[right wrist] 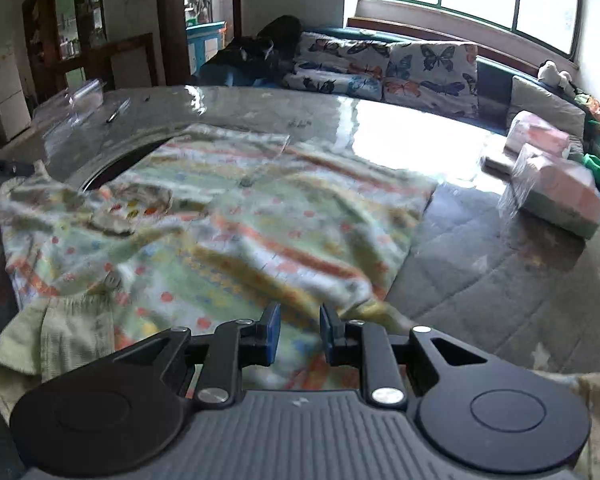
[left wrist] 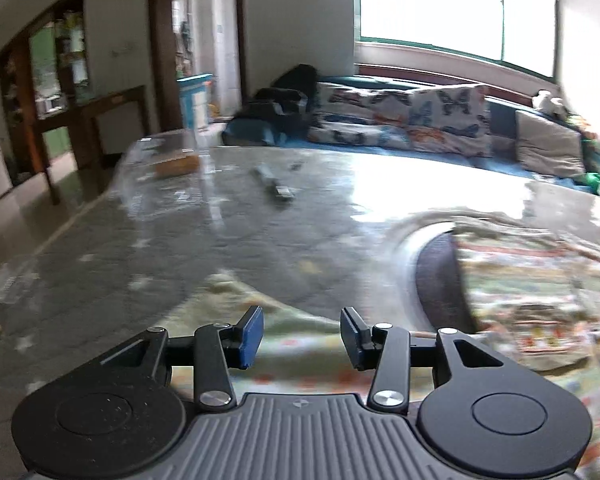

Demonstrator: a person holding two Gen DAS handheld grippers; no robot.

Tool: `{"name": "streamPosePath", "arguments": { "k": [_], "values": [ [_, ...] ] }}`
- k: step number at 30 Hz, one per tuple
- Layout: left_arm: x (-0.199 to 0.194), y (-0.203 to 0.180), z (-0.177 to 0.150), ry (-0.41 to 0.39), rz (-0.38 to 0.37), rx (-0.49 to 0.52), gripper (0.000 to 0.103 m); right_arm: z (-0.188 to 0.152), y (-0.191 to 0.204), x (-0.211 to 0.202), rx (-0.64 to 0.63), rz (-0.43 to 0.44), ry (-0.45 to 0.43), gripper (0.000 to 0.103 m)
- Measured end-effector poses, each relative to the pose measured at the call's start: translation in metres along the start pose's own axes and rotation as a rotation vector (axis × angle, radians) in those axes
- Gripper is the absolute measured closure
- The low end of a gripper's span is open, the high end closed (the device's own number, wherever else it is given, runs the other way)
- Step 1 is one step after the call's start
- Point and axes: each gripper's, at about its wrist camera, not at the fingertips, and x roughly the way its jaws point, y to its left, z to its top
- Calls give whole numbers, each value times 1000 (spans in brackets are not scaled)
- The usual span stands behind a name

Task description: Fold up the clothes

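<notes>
- While the patterned garment (right wrist: 228,216) lies spread across the grey table (right wrist: 480,280), near side hanging over the edge:
- left gripper (left wrist: 302,338) above its left edge, jaws moderately apart, empty.
- right gripper (right wrist: 299,334) above near hem, jaws narrow, nothing pinched.
- tissue packs (right wrist: 556,188) far right.

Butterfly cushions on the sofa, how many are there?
2: a lower butterfly cushion lying flat at left, and an upright butterfly cushion at right. More may be hidden.
</notes>
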Motion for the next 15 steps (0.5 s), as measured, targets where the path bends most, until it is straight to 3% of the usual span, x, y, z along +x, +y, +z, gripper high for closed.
{"name": "streamPosePath", "arguments": {
  "k": [6, 15],
  "values": [
    [3, -57, -1, 28, -147, 68, 53, 31, -32, 16, 70, -30, -21, 83],
    [-3, -138, -19, 60, -375, 239, 51, 70, -89, 71, 222, -88, -9, 83]
  ]
}}
